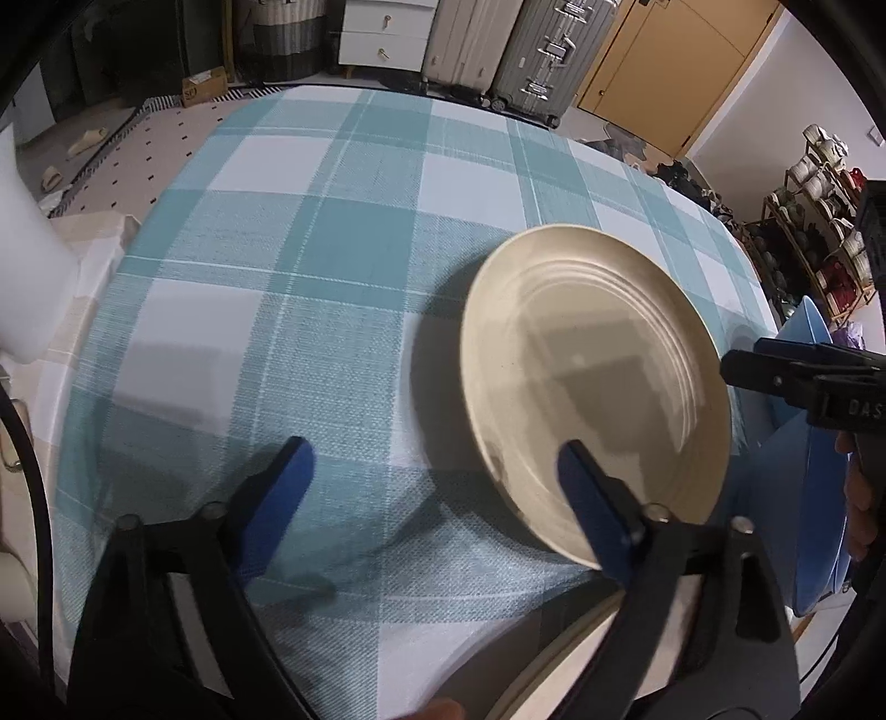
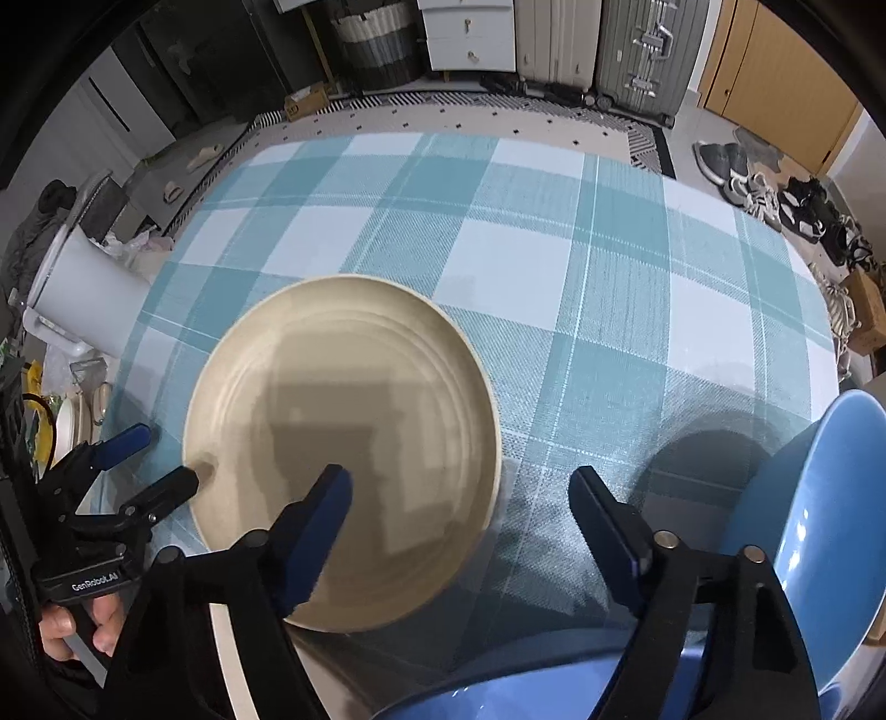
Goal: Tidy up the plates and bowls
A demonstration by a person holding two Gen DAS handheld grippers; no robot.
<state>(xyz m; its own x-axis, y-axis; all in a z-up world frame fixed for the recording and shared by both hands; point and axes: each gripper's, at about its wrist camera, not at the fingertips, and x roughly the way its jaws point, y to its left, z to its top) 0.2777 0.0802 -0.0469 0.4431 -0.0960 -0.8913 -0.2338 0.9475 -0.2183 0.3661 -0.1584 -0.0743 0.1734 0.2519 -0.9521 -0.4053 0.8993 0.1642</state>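
Observation:
A beige plate [image 1: 598, 365] [image 2: 343, 443] rests on the teal and white checked tablecloth [image 1: 310, 232]. My left gripper [image 1: 434, 451] is open over the plate's near left rim; one blue finger [image 1: 587, 498] overlaps the plate and the other is over bare cloth. In the right wrist view the left gripper [image 2: 163, 455] reaches the plate's left rim. My right gripper [image 2: 459, 476] is open astride the plate's right rim, and it also shows at the plate's right edge [image 1: 747, 357]. A blue plate [image 2: 819, 526] [image 1: 819, 498] stands tilted on the right.
Another blue dish [image 2: 526, 692] and a pale plate rim [image 1: 554, 664] lie at the near table edge. A white cylinder [image 2: 83, 288] stands off the table's left side, with dishes [image 2: 72, 421] below it. Suitcases [image 2: 637, 50], drawers and shoes [image 2: 775, 194] are on the floor beyond.

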